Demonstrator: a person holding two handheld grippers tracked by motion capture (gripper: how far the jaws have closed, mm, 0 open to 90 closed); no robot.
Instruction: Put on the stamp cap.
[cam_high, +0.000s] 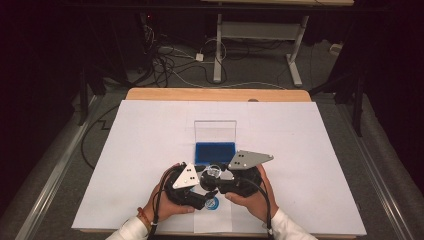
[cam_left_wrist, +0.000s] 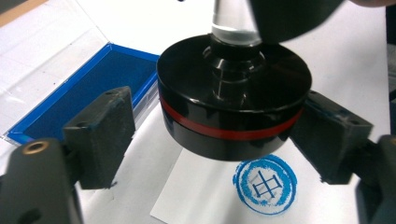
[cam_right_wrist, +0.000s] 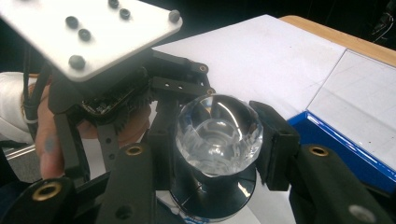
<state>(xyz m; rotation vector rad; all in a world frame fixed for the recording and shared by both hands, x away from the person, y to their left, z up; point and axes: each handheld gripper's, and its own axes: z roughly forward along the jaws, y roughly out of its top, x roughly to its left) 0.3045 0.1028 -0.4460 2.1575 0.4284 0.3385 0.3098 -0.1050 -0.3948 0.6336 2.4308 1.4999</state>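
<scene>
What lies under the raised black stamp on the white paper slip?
Below the stamp lies a round blue imprint on the paper slip. The stamp's inked face points down, so it is hidden, as is the paper behind its body.

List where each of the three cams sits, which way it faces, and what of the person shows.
High view: above the person's side, facing forward and down on the table; forearms and both hands show.
Left gripper view: on the left gripper, facing the stamp; its own fingers stand open.
Right gripper view: on the right gripper, shut on the stamp's clear knob; the left hand shows.
Shared: stamp and blue ink pad.
</scene>
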